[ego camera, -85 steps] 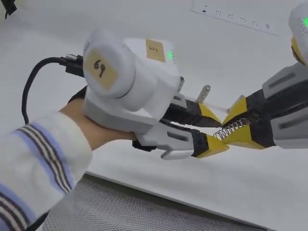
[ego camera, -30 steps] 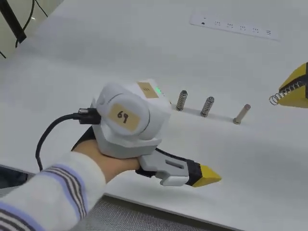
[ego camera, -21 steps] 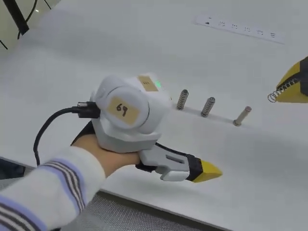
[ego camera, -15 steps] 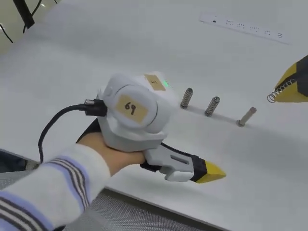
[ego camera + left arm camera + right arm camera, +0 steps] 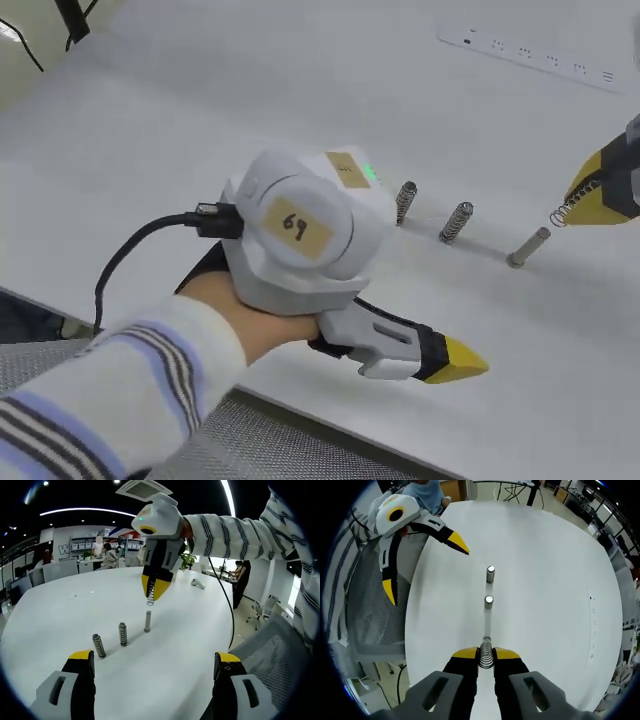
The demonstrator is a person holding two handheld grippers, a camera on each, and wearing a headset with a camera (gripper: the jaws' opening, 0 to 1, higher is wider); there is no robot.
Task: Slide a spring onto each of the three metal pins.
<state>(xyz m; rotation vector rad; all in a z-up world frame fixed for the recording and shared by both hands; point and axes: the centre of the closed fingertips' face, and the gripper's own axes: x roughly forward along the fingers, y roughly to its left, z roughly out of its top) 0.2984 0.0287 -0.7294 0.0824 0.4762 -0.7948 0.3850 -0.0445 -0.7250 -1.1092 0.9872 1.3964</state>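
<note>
Over the table [image 5: 250,120] the right tool [image 5: 486,655] clamps a spring [image 5: 486,659], probably aiming at the pin [image 5: 528,247] ahead; left tool [image 5: 155,656] apart.

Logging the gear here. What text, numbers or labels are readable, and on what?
"69": tan sticker on the left gripper's white round back.
Smaller tan label on its top: too blurred to read.
White power strip's markings: too small to read.
</note>
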